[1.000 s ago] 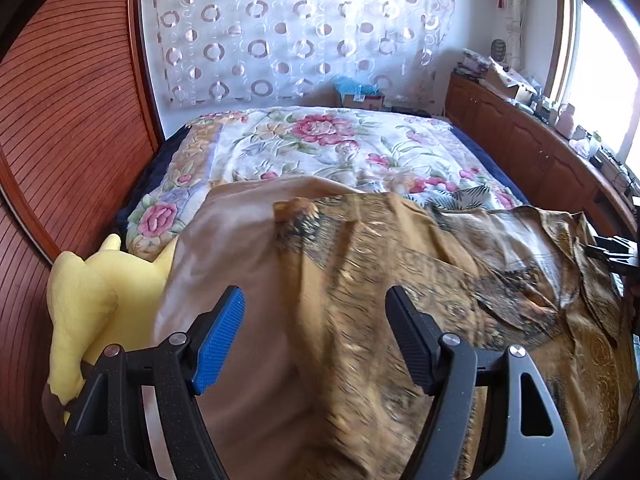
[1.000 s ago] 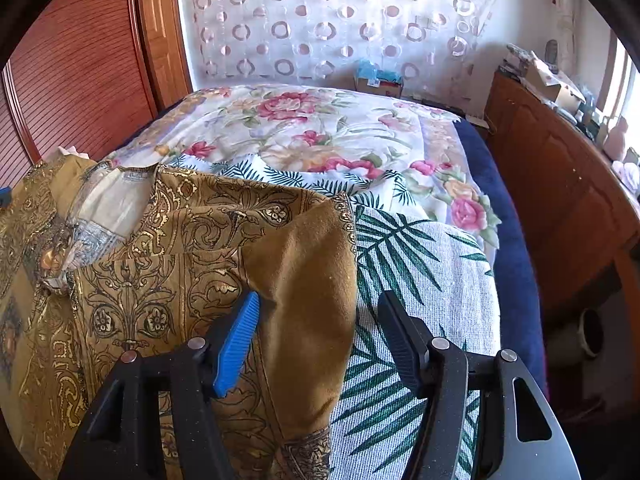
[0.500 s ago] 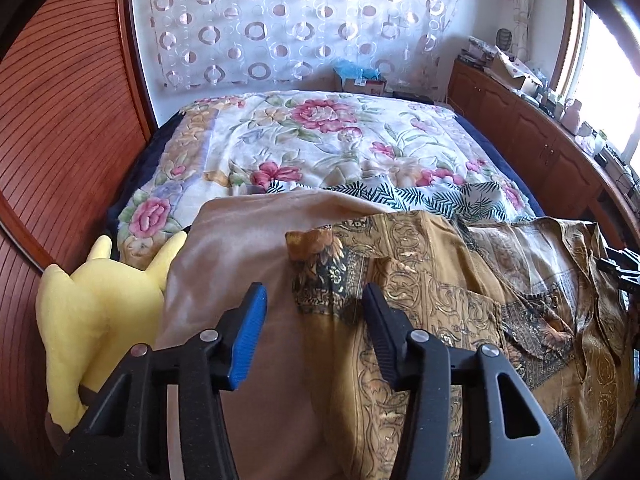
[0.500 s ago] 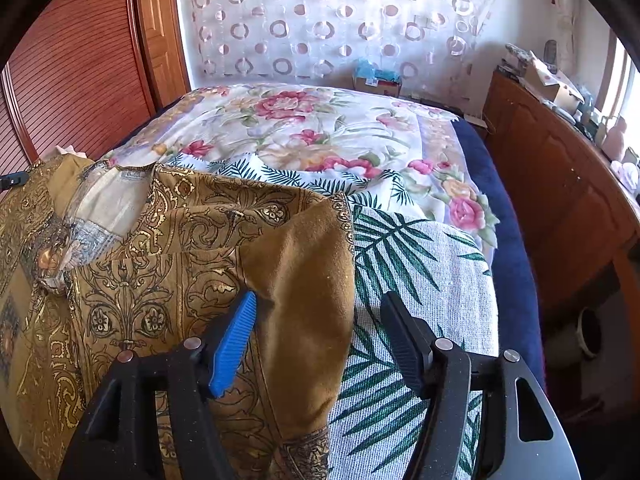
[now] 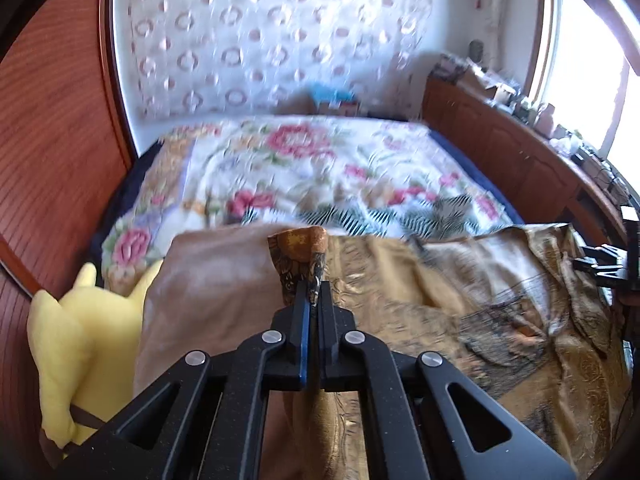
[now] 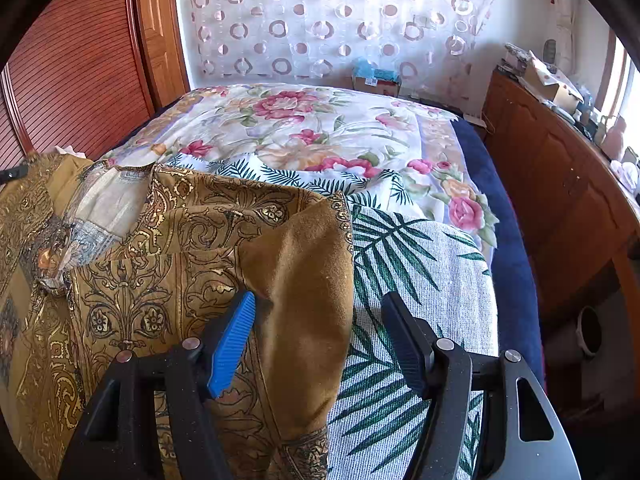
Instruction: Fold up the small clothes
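Gold-patterned cloth is pinched tight between the closed jaws of the left gripper [image 5: 314, 300]: an edge of the ochre shirt [image 6: 160, 248], standing up in a small peak. The right gripper [image 6: 320, 328] has its jaws wide apart astride a plain brown fold of that shirt, pads not pressing. The shirt lies spread across the palm-print towel [image 6: 420, 272] on the floral bedspread [image 6: 320, 128], a yellow plush toy [image 5: 80, 340] beside it.
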The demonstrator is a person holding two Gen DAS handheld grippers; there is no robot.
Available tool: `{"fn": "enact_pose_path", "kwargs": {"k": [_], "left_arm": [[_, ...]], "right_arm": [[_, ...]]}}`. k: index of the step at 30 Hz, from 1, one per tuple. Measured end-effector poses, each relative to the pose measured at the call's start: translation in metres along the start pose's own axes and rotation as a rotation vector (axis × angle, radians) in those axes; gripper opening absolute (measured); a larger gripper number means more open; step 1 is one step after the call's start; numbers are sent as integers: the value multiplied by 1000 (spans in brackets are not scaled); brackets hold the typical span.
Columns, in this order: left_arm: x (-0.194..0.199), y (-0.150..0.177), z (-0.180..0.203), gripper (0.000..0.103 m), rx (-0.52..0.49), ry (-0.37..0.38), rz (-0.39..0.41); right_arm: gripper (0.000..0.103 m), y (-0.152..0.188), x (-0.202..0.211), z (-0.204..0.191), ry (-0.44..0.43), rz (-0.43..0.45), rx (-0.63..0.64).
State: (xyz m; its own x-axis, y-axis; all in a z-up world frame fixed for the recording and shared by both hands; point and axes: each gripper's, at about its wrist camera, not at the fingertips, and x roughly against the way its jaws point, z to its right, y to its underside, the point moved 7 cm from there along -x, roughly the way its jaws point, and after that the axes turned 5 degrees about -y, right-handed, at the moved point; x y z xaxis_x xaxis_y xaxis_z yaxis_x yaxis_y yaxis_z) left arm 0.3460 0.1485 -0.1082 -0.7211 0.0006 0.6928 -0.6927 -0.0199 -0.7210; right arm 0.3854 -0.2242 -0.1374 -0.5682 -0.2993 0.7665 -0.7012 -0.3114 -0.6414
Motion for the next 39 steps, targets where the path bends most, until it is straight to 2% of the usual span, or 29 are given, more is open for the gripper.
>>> {"fn": "enact_pose_path", "kwargs": {"k": [5,9,10,11,12,13,14,16,24,31,36,39], "left_arm": [[24,1,22,4,-24,47,47],[33,9,33,3,-32,77,54],[34,10,36,3,-31,80,55],[37,13,38,3,-28,85,55],[38,13,40,3,-26,87,55],[42,15,41,3,-22,88,60],[49,16,42,3,-14,89,73],[60,22,45,2,-2,98,87],[117,52,50,2,4,93,150],[163,92,37,2,41,70,187],[203,144,20,2,168,113,216],[219,171,11,2,185,99,203]], "right_arm": [[67,-1,-1,0,-1,-5,2],[67,-10,-7,4,-8,-31,2],[58,-12,-8,5,-9,-31,0],[45,-15,-9,4,-16,-28,4],[37,-17,-10,2,-26,-27,9],[19,-19,-10,-1,-36,-30,13],[6,-19,-10,-3,-32,-34,19],[4,-20,-4,-10,-34,-18,34],[3,-13,89,-42,-56,218,25],[3,45,162,-66,-67,293,16],[3,104,201,-68,-133,284,-85],[3,137,224,-69,-129,277,-86]]}}
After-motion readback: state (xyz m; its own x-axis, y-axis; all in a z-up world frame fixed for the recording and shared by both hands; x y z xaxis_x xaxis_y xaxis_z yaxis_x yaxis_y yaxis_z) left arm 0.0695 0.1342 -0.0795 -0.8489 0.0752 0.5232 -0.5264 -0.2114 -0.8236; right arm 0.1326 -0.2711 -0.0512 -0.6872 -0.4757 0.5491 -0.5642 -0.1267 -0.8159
